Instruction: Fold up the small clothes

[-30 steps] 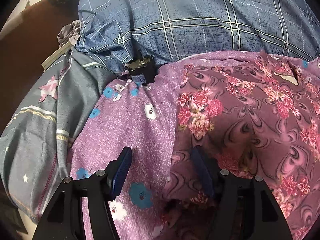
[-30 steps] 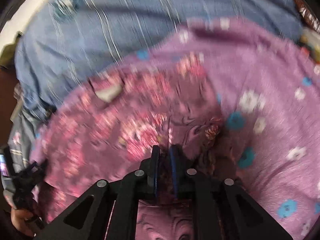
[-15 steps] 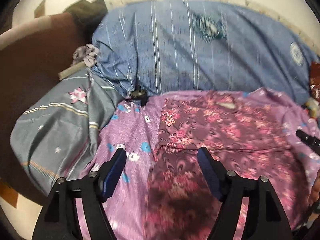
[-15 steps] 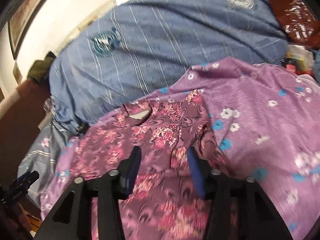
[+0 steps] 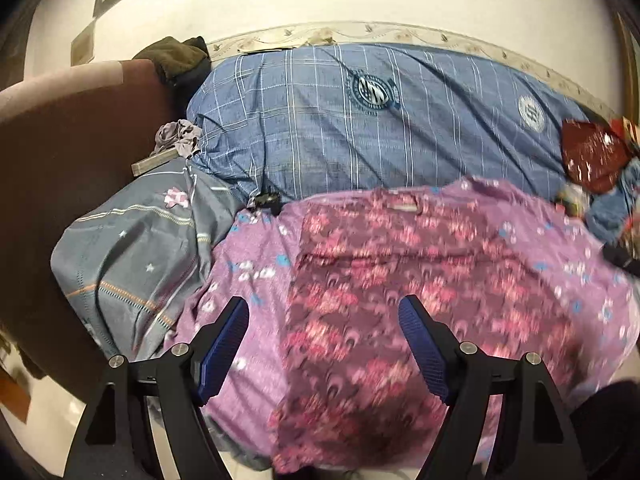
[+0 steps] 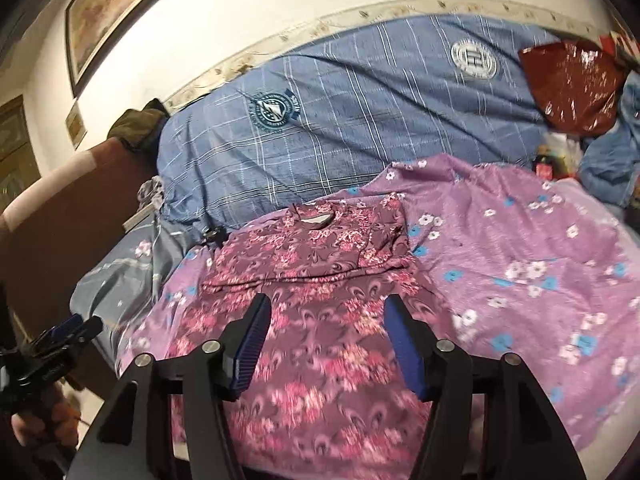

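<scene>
So the maroon floral top (image 6: 320, 320) is lying flat on the purple flowered sheet (image 6: 520, 264) that covers the bed, neckline pointing away toward the big blue plaid pillow (image 6: 360, 120), and both sleeves look tucked in over the body, so it reads as a long narrow strip now. I'd guess that's the point of laying it lengthwise like this: sides done, and what's left is bringing the hem up toward the collar. Right gripper (image 6: 326, 344) sits above the lower half of the top with its jaws spread about halfway; they've just been opening, and nothing is between the blue pads. Left gripper (image 5: 324, 344) is a bit wider, also just been opening, also empty, hovering over the left edge of the garment where it meets the sheet. In the right wrist view you can see the left gripper off at the far left with a hand (image 6: 36, 420) wrapped around its handle. Neither one is touching the cloth as far as I can tell. A grey striped cushion (image 5: 132, 256) sits at the left against the brown sofa arm (image 5: 68, 128). As for writing: the pillow has two round crest badges (image 6: 274, 110) with lettering around the rim, but it's too small and blurry to read. There's a label inside the collar too, also unreadable.
</scene>
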`<state>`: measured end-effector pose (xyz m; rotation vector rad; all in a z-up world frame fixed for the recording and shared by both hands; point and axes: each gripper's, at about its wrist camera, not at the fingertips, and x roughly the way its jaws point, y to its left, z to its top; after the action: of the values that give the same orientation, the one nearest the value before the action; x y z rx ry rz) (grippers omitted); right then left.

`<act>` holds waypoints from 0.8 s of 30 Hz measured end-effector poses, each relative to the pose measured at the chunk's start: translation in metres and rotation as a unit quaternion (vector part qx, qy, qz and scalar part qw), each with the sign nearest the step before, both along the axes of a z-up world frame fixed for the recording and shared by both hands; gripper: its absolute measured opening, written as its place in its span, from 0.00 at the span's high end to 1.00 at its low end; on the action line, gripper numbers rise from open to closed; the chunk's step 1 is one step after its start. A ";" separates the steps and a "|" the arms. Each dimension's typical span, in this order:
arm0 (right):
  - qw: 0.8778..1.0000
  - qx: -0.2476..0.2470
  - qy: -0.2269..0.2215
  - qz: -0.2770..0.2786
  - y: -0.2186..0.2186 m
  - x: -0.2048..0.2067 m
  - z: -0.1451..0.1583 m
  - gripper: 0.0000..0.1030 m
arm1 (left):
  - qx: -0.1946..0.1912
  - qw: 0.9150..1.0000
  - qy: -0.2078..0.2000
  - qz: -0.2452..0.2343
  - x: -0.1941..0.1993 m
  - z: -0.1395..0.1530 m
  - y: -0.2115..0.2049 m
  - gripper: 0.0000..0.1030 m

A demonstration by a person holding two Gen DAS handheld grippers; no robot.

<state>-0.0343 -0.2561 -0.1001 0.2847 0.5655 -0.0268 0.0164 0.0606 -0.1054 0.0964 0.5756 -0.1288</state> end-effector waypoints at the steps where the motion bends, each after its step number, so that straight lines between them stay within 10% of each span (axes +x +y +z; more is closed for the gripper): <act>1: 1.000 -0.003 0.001 -0.001 -0.002 -0.012 0.001 0.37 | 0.008 1.000 0.005 0.002 -0.007 -0.007 0.006 0.24; 17: 0.989 0.072 0.130 -0.016 -0.035 -0.083 -0.082 0.35 | -0.027 0.985 0.170 0.015 -0.035 -0.113 0.093 0.25; 24: 0.981 0.086 0.173 -0.001 -0.017 -0.086 -0.117 0.35 | -0.084 0.981 0.176 -0.008 -0.002 -0.132 0.100 0.47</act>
<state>-0.1201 -0.2730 -0.2170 0.4527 0.9166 -0.0290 0.0145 0.1608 -0.2375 -0.0890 0.9139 -0.2116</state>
